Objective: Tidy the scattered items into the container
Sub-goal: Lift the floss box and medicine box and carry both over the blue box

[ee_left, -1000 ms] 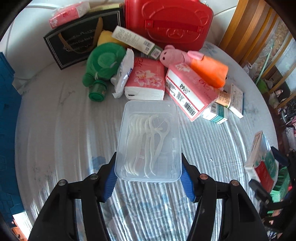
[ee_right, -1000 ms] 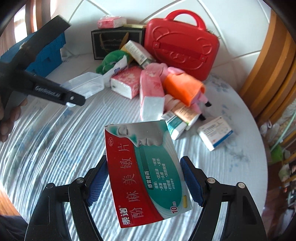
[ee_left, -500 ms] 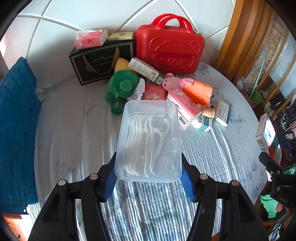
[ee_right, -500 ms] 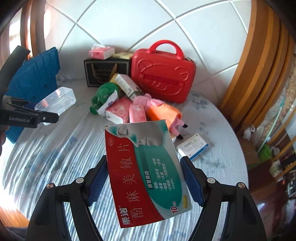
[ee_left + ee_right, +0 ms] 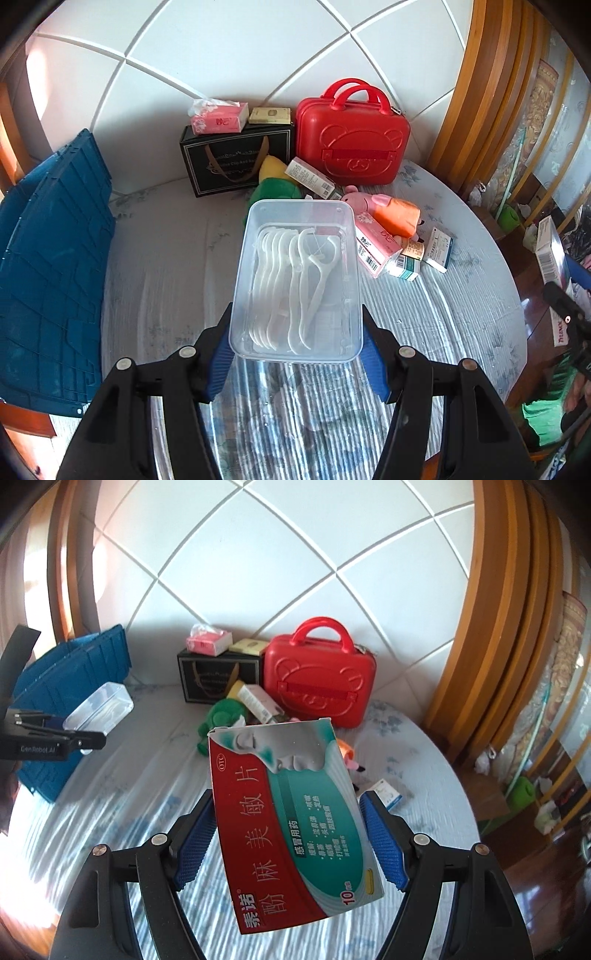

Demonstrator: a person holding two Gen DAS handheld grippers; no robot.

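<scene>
Clear plastic floss-pick box sits clamped between the blue pads of my left gripper, held above the round table. My right gripper is clamped on a red and green medicine box, also in the air. At the far left, leaning by the wall, is the blue container; the remaining clutter lies far ahead beside a red case.

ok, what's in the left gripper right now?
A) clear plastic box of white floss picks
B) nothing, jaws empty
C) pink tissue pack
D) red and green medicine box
A: in the left wrist view the left gripper has its blue pads against both sides of the clear box of floss picks, held above the table.
</scene>
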